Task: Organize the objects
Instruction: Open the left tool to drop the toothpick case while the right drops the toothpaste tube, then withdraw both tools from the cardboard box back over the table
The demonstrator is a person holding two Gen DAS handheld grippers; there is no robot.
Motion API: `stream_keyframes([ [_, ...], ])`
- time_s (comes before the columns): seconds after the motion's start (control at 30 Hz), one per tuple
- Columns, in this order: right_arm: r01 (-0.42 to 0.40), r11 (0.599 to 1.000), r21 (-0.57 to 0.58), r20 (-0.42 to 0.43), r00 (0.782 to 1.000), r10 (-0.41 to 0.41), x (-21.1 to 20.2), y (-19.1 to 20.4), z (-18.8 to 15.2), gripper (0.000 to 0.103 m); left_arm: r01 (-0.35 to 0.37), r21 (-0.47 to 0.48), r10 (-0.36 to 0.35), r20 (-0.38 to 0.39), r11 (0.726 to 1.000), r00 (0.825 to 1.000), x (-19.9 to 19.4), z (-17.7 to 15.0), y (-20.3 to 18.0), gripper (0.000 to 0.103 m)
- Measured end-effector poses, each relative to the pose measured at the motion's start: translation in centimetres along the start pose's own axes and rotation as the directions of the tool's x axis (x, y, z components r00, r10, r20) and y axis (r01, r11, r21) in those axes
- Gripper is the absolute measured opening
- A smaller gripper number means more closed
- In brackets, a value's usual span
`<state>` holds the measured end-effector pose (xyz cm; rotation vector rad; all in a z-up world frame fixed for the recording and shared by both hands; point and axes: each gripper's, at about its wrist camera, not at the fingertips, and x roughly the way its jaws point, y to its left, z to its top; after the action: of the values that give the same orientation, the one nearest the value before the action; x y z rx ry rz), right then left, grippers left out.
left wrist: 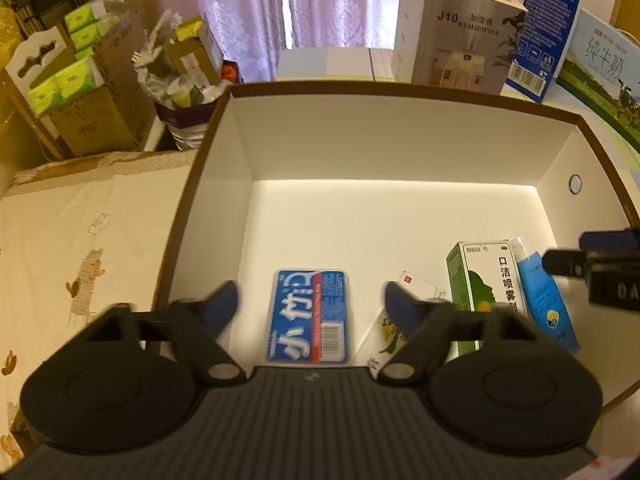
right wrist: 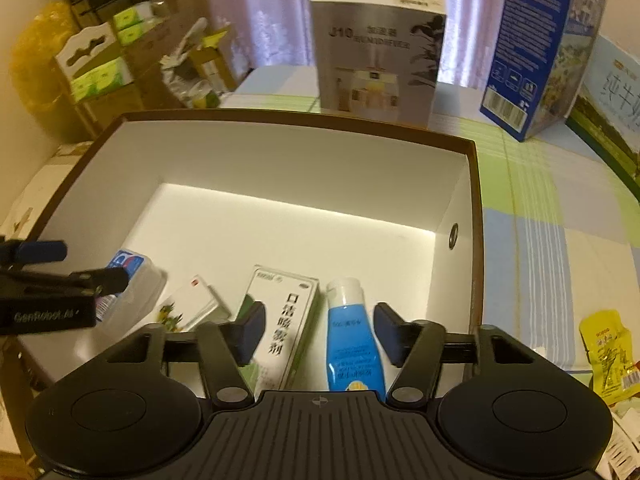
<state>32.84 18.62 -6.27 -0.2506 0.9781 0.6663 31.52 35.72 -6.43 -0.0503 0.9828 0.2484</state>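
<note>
A white box with a brown rim [left wrist: 360, 140] [right wrist: 280, 152] holds a blue floss pack [left wrist: 308, 314] [right wrist: 132, 264], a small white carton with a flower print [left wrist: 396, 320] [right wrist: 188, 304], a green-and-white spray carton [left wrist: 486, 276] [right wrist: 284, 320] and a blue tube with a white cap [left wrist: 544, 292] [right wrist: 352, 340]. My left gripper [left wrist: 312, 304] is open and empty above the floss pack. My right gripper [right wrist: 318, 330] is open and empty over the spray carton and the tube. Each gripper shows at the edge of the other's view.
A humidifier box [right wrist: 376, 52], a blue carton [right wrist: 532, 48] and a milk carton [right wrist: 616, 108] stand behind the white box on a checked cloth [right wrist: 540, 220]. A yellow snack packet [right wrist: 608, 352] lies at the right. Cardboard boxes and shelves [left wrist: 80, 92] stand at the left.
</note>
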Motion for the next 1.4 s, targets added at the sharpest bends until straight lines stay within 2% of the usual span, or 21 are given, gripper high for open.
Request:
stream_keyframes([
  [0.37, -0.096, 0.995, 0.012, 0.056, 0.994, 0.095, -4.6, -0.6, -2.3, 0.062, 0.014, -0.033, -0.013, 0.018, 0.999, 1.0, -3.5, -1.0, 0.0, 0.086],
  [0.47, -0.11, 0.994, 0.023, 0.065, 0.992, 0.108, -6.0, -1.0, -3.1, 0.062, 0.022, -0.045, -0.02, 0.031, 0.999, 0.999, -5.1, -1.6, -0.4, 0.091],
  [0.93, -0.123, 0.99, 0.069, 0.092, 0.989, 0.116, -11.5, -2.9, -7.5, 0.062, 0.089, -0.03, -0.086, 0.081, 0.996, 0.993, -11.1, -4.4, -4.4, 0.093],
  [1.4, -0.114, 0.989, 0.093, 0.096, 0.99, 0.105, -15.9, -6.5, -12.3, 0.062, 0.135, 0.027, -0.136, 0.049, 0.99, 0.989, -13.2, -7.9, -10.4, 0.093],
])
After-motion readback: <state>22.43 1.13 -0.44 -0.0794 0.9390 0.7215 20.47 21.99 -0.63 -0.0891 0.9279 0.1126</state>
